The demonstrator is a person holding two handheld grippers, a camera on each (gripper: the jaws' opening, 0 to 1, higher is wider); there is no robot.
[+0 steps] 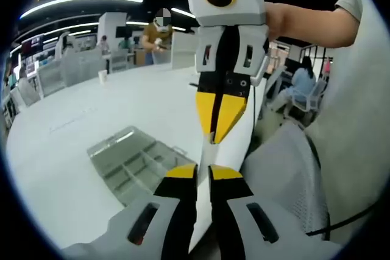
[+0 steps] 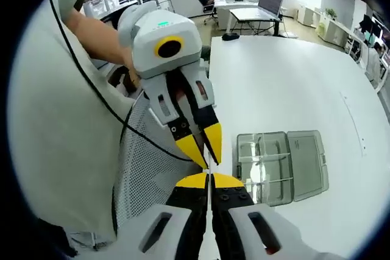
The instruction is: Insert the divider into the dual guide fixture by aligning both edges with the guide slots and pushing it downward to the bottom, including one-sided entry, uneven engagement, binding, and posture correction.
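Left gripper (image 1: pixel 203 173), jaws pinched together, meets the right gripper's yellow tips nose to nose above the table (image 1: pixel 73 120); clear plastic box (image 1: pixel 131 162) lies open beside them. Right gripper (image 2: pixel 210 182), jaws also closed; box (image 2: pixel 280 165) just beyond. Divider: cannot tell.

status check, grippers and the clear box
Left gripper and right gripper shut, tips nearly touching above the table edge. Clear box open on white table, untouched. Nothing blocking.

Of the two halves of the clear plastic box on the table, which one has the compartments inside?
In the right gripper view, it is the half nearer the grippers: dividers split it into compartments. The other half, hinged on its far side, is a flat lid lying open.
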